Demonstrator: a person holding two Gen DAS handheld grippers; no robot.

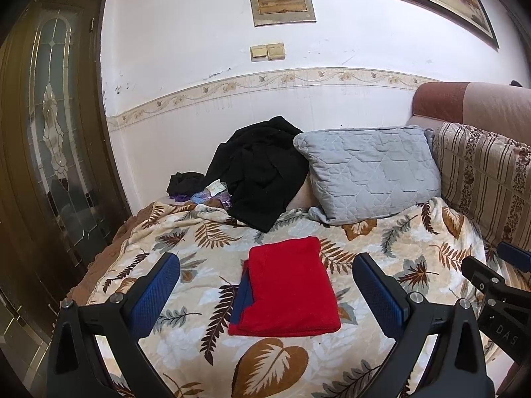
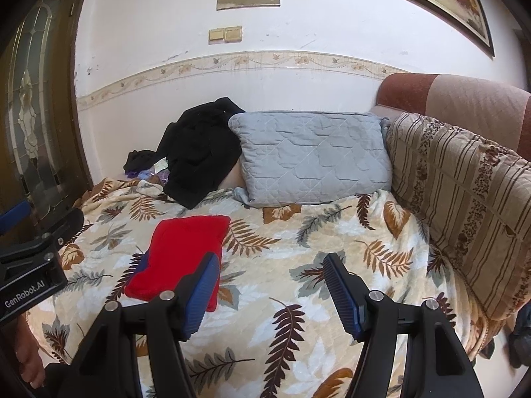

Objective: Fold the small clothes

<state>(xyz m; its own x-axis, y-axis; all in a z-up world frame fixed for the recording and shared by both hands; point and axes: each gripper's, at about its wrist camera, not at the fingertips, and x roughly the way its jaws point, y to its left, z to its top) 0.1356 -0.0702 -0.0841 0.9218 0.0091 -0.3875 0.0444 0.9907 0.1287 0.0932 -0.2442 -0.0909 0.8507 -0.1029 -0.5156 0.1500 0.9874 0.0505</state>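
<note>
Left wrist view: folded red garment [image 1: 285, 290] flat on leaf-print blanket [image 1: 381, 242], lying between and beyond the spread, empty jaws of left gripper [image 1: 265, 295]. Right gripper [image 2: 268, 293] likewise spread and empty, the garment at its left finger.

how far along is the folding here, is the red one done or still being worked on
Done: the red garment lies folded in a neat rectangle on the leaf-print blanket, a blue edge showing at its left side. In hand: nothing; the left gripper and right gripper are both open and empty above the bed. Possibly left: the black clothes heaped unfolded beside the grey pillow.
</note>
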